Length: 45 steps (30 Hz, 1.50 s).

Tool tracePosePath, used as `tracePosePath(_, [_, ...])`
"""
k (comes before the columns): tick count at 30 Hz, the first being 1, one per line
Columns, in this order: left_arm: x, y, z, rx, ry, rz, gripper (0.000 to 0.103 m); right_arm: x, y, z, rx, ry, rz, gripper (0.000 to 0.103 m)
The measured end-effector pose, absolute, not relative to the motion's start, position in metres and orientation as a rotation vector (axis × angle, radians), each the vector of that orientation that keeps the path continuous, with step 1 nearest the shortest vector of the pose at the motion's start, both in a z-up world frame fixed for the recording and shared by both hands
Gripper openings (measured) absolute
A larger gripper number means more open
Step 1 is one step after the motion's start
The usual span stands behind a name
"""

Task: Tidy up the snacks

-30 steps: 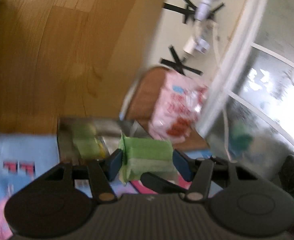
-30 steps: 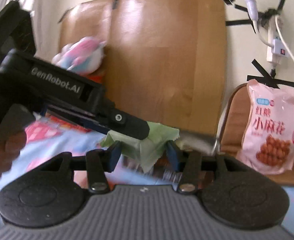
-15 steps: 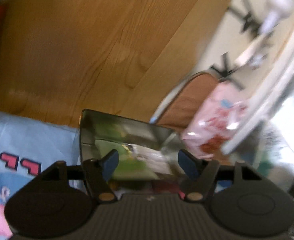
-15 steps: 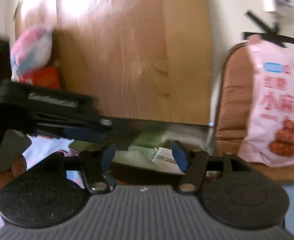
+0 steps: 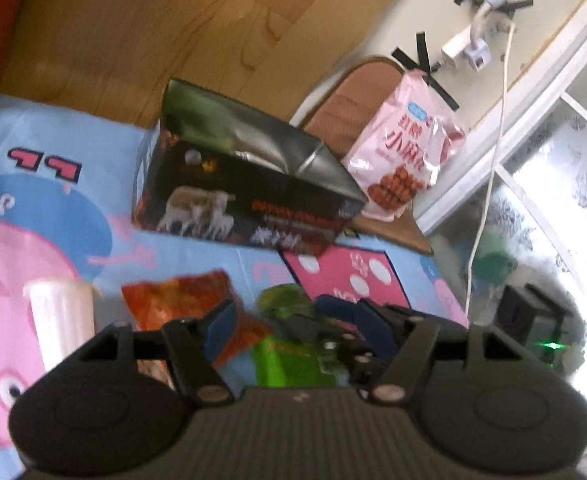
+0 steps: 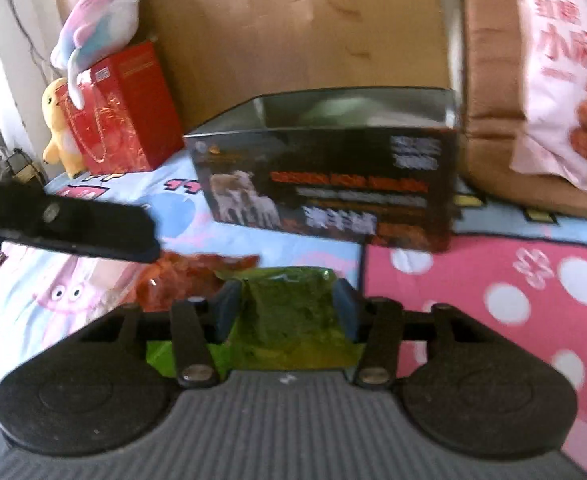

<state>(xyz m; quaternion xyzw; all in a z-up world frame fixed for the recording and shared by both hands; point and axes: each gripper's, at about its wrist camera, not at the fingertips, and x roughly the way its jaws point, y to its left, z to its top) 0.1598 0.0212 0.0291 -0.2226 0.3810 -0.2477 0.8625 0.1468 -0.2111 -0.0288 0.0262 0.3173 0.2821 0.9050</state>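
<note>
An open black box (image 5: pixel 249 204) printed with sheep stands on the cartoon bedsheet; it also shows in the right wrist view (image 6: pixel 329 184). My left gripper (image 5: pixel 293 320) is open and empty above an orange snack packet (image 5: pixel 185 300) and a green snack packet (image 5: pixel 289 356). My right gripper (image 6: pixel 287 312) straddles the green snack packet (image 6: pixel 289 316) lying on the sheet; its jaws sit beside the packet's edges, and I cannot tell whether they press it. The orange packet (image 6: pixel 197 276) lies left of it.
A pink snack bag (image 5: pixel 405 160) leans on a brown chair (image 5: pixel 353 92) behind the box. A white packet (image 5: pixel 61 320) lies at left. A red gift bag (image 6: pixel 125 112) with plush toys stands back left. The wooden headboard (image 6: pixel 293 20) is behind.
Both grippers pulled back from the box and dropped toward the sheet. My left gripper let go of the green packet it held one second ago. The box now stands farther away.
</note>
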Motion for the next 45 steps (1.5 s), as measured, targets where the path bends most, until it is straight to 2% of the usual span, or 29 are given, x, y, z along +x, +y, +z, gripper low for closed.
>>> tracePosePath(11, [0.111,-0.044,0.034,-0.344,0.847,-0.713,0.067,0.017,-0.283,-0.046,0.084,0.592,0.465,0.052])
tracePosePath(16, [0.075,-0.050,0.029,-0.296,0.860,-0.763,0.067,-0.034,-0.251,-0.047,0.049,0.572,0.599,0.053])
tracePosePath(20, [0.052,-0.022,0.030,-0.309,0.838,-0.699,0.067,-0.039,-0.199,-0.046,-0.054,0.519,0.747,0.055])
tracePosePath(22, [0.043,-0.001,0.030,-0.312,0.832,-0.642,0.067,-0.033,-0.179,-0.046,-0.088,0.504,0.798,0.061])
tracePosePath(23, [0.040,0.009,0.030,-0.321,0.833,-0.618,0.067,-0.031,-0.171,-0.045,-0.114,0.494,0.804,0.061])
tracePosePath(28, [0.029,0.044,0.019,-0.398,0.862,-0.568,0.067,-0.035,-0.183,-0.038,-0.090,0.457,0.781,0.070])
tracePosePath(34, [0.029,0.033,0.004,-0.382,0.926,-0.638,0.067,-0.057,-0.222,-0.049,0.023,0.574,0.740,0.070])
tracePosePath(39, [0.018,0.028,-0.003,-0.407,0.920,-0.658,0.066,-0.065,-0.195,-0.054,-0.095,0.534,0.710,0.068])
tracePosePath(41, [0.013,0.029,-0.005,-0.417,0.911,-0.644,0.057,-0.066,-0.177,-0.057,-0.210,0.478,0.679,0.068])
tracePosePath(42, [0.011,0.030,-0.005,-0.410,0.905,-0.629,0.048,-0.065,-0.169,-0.058,-0.238,0.452,0.688,0.066])
tracePosePath(45, [0.012,0.038,-0.009,-0.453,0.905,-0.595,0.032,-0.052,-0.160,-0.056,-0.234,0.443,0.692,0.056])
